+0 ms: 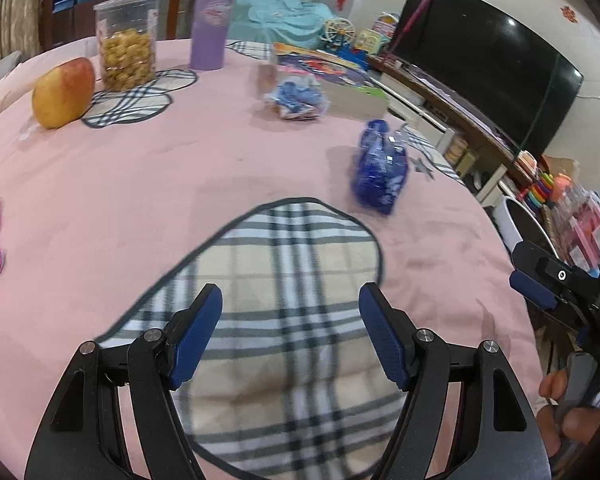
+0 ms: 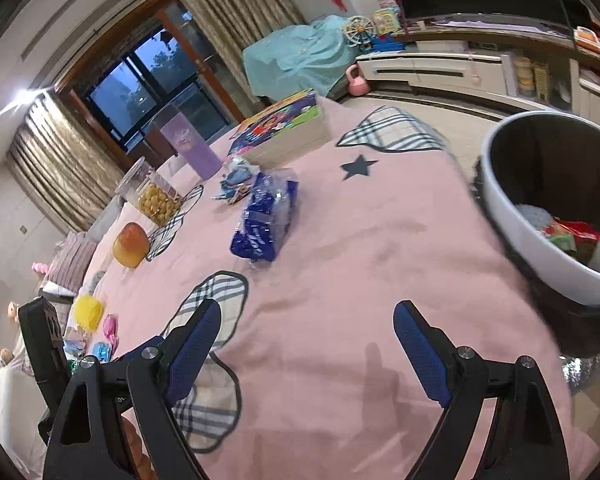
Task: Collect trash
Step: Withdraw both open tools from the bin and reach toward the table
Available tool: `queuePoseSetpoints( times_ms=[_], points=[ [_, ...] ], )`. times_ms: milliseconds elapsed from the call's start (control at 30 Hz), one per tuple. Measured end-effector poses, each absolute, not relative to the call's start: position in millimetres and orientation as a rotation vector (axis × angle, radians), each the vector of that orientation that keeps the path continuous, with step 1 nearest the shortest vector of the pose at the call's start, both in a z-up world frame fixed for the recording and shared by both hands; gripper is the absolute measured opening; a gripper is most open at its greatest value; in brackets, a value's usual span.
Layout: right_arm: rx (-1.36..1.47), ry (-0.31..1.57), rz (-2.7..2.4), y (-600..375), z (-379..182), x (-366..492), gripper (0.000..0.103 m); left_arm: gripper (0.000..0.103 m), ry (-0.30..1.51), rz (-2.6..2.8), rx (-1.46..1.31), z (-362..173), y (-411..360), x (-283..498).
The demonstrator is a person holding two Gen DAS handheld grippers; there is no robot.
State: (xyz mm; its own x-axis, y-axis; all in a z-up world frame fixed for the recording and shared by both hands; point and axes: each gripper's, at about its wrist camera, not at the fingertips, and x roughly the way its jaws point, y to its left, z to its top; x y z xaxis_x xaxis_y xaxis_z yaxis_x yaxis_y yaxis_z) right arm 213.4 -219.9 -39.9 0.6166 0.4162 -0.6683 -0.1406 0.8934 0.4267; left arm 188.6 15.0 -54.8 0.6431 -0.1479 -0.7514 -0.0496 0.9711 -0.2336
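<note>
I hold the left gripper [image 1: 290,332] low over a plaid mat [image 1: 284,280] on the pink worktop [image 1: 140,184], fingers spread and empty; my right gripper [image 2: 306,346] hovers likewise, fingers apart, holding nothing. A blue wrapper [image 2: 265,216] lies mid-worktop, a crumpled wrapper [image 1: 296,98] beyond it. The bin [image 2: 512,208] stands beside the worktop's right edge, bare cloth between.

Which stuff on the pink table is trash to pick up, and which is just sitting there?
For the job:
- blue wrapper
- crumpled light-blue wrapper
- trash bin, already holding rubbish
- left gripper and right gripper, jaws open and empty

Just lying about:
- apple
- snack jar
- purple tumbler
- picture box
- yellow ball
</note>
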Motion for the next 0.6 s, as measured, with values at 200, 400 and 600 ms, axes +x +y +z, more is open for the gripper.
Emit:
queuePoseSetpoints(
  times_ms=[200,400,600],
  points=[
    [0.359,0.873,0.342,-202,-49,227,0.089,0.072,0.874,-0.035,-0.244,-55,27,197],
    [0.366,0.884,0.345,-194,-54,240,0.089,0.073,0.879,-0.023,-0.24,-55,35,213],
    [0.382,0.888,0.348,-188,-55,259,0.089,0.073,0.881,-0.017,-0.222,-54,38,237]
  ],
)
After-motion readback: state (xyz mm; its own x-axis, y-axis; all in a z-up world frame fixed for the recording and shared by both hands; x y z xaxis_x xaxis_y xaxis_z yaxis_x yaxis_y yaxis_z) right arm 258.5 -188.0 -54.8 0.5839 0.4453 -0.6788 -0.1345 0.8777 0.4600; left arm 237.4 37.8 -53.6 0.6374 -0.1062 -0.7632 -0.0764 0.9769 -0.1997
